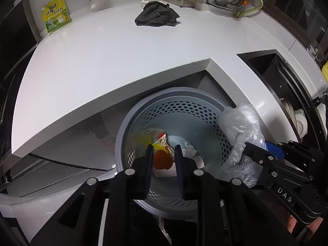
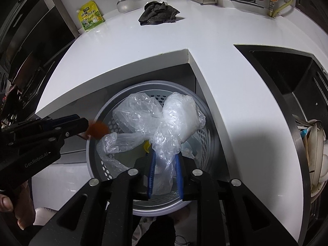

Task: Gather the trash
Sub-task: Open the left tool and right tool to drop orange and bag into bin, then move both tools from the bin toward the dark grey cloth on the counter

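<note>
A grey perforated trash bin (image 1: pixel 123 135) (image 2: pixel 207 135) stands on the floor below the white counter edge. It holds a yellow-and-red wrapper (image 1: pixel 157 141) and crumpled white paper (image 1: pixel 189 150). My left gripper (image 1: pixel 164 153) is over the bin, jaws apart, with an orange-brown piece (image 1: pixel 162 160) (image 2: pixel 97 130) between and just beyond the fingertips; it looks blurred, as if loose. My right gripper (image 2: pixel 165 157) is shut on a crumpled clear plastic bag (image 2: pixel 164 121) (image 1: pixel 239 131) held over the bin.
On the white counter (image 1: pixel 102 61) lie a dark grey cloth (image 1: pixel 156 14) (image 2: pixel 157 13) and a yellow-green drink pouch (image 1: pixel 56 14) (image 2: pixel 90 16) against the back wall. A dark sink (image 2: pixel 287 75) and a dish rack with plates (image 2: pixel 313 149) are at the right.
</note>
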The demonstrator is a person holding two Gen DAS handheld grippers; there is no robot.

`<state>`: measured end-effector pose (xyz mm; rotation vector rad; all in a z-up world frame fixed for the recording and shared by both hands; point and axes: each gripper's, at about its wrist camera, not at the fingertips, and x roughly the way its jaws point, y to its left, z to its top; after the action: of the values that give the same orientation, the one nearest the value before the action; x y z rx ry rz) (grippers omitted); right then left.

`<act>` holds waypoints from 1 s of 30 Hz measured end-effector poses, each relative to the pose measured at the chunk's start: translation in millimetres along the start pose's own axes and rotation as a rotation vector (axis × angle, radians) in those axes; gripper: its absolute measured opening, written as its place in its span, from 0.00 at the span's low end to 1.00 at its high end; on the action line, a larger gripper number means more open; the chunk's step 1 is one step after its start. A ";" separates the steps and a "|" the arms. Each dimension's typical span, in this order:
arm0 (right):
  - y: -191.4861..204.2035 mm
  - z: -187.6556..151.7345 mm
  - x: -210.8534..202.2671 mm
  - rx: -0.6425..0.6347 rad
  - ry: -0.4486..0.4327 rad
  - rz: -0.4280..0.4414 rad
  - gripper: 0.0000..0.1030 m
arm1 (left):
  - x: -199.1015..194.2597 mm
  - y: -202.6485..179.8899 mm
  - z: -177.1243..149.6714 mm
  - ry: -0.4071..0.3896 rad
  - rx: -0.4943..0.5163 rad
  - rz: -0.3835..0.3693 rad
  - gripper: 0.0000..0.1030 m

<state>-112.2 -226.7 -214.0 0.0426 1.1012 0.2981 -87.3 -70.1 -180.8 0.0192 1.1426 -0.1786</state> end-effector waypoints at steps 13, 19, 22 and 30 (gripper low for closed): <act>-4.2 8.7 -13.8 0.009 -0.055 0.003 0.52 | -11.9 9.9 7.0 -0.033 -0.035 0.030 0.55; -5.3 22.3 -25.9 -0.009 -0.090 0.010 0.56 | -28.0 12.6 20.4 -0.081 -0.044 0.045 0.64; -8.4 30.5 -34.0 -0.007 -0.121 0.015 0.59 | -37.9 13.3 28.8 -0.111 -0.042 0.058 0.66; -19.4 51.2 -55.8 -0.009 -0.163 -0.011 0.63 | -60.9 14.4 51.7 -0.187 -0.045 0.056 0.74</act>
<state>-86.0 -253.9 -145.6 0.0521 0.9381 0.2851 -62.9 -53.4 -105.1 -0.0056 0.9582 -0.1021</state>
